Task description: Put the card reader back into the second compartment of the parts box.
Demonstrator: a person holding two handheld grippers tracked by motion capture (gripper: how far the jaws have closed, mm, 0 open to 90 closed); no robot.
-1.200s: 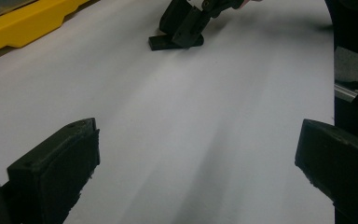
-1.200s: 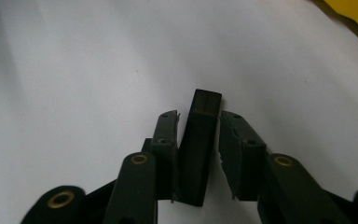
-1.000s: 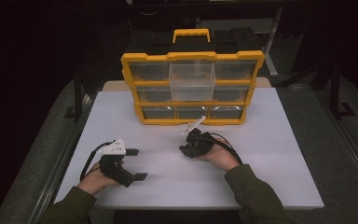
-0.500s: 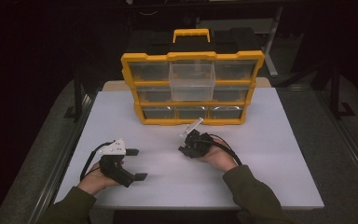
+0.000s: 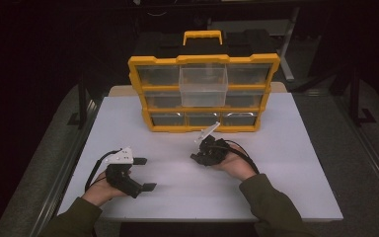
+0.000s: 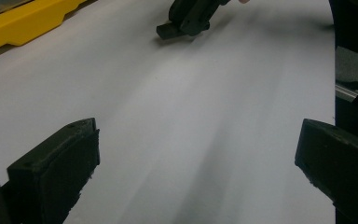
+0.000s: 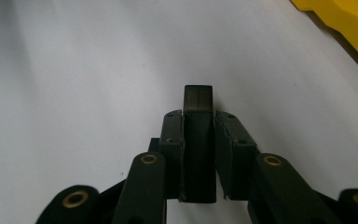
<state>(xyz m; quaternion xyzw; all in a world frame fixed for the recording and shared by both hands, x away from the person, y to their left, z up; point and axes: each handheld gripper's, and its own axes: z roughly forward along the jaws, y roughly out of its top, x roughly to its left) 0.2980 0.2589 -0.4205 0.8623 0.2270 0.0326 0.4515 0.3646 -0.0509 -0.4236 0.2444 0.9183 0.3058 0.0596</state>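
Black block (image 7: 198,140) pinched in my right gripper (image 5: 201,157), low over the table (image 5: 276,163) in front of the yellow organizer (image 5: 153,61).
Guessing it's headed for the pulled-out clear drawer (image 5: 202,86). Left gripper (image 5: 144,174) sits parked near the front edge, jaws wide apart, nothing in them. Can't tell what the drawers hold, or whether the block touches the table.

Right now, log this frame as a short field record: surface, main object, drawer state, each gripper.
surface: white table top, dark surroundings
main object: yellow organizer with clear drawers and a top handle, standing at the far side
drawer state: top middle drawer pulled out toward the person, others flush
left gripper: left gripper, jaws wide apart, empty, over bare table
right gripper: right gripper, jaws closed on a small black block, in front of the organizer
contact: neither gripper touches the organizer
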